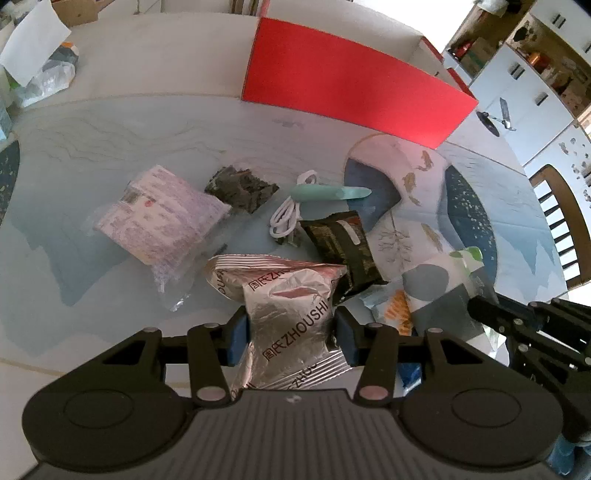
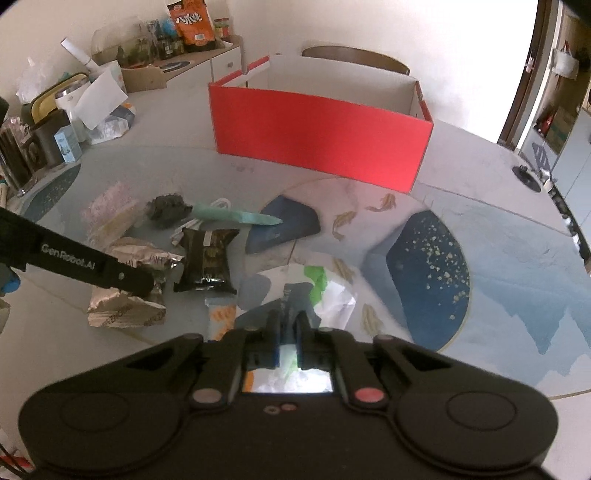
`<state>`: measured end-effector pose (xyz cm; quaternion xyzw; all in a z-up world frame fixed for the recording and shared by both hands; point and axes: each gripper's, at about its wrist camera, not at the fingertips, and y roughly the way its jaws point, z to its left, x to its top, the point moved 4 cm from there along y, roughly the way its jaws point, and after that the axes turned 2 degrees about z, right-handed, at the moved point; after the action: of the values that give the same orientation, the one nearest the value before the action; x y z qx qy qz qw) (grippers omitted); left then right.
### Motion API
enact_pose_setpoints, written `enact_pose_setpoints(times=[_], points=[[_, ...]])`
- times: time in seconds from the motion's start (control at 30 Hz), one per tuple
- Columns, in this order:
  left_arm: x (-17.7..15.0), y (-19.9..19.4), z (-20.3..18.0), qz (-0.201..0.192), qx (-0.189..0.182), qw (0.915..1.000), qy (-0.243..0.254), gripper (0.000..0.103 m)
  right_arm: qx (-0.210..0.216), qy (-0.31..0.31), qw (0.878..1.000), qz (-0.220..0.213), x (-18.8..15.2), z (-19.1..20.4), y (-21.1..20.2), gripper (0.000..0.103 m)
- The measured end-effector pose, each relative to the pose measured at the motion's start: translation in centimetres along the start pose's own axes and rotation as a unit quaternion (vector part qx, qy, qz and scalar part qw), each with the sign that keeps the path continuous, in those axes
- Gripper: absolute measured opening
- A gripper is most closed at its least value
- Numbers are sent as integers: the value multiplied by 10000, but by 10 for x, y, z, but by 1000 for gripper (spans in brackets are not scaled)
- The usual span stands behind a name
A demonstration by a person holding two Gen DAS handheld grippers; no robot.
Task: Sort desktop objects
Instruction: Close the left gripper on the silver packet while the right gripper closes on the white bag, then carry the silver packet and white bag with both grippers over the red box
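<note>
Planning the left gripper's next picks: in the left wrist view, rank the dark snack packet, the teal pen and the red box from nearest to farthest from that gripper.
1. dark snack packet, just beyond the left gripper, slightly to the right.
2. teal pen, farther back, mid-table.
3. red box, farthest, at the back of the table.

A wooden chair (image 1: 565,229) stands at the right edge of the round surface (image 2: 517,229); white cabinets (image 1: 517,85) rise beyond it; a sideboard (image 2: 207,62) at far left carries an orange snack bag (image 2: 192,24) and glass jars (image 2: 162,40); a second chair (image 2: 354,59) shows behind.
</note>
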<state>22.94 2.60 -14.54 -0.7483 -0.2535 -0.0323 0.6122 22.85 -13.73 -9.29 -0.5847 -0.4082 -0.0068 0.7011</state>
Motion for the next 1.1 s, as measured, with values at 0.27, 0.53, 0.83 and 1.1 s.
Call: enact_pose_setpoints(times=[0.27,0.53,0.83,1.1], points=[[-3,-12,-2,-32,-135,9999,52,47,-29,176,9997,-136,2,-3,-11,6],[-4,-28,-14,-129,-252,9992,268,47,51,452,9986,-284,8,-7,-25,6],[4,-49,-32,-356,-348,9968,623,47,162,653,9965,-490,19,-8,-47,6],[23,-63,-38,-487,-392,9957,680,47,243,752,9945,-693,37,-10,-62,6]])
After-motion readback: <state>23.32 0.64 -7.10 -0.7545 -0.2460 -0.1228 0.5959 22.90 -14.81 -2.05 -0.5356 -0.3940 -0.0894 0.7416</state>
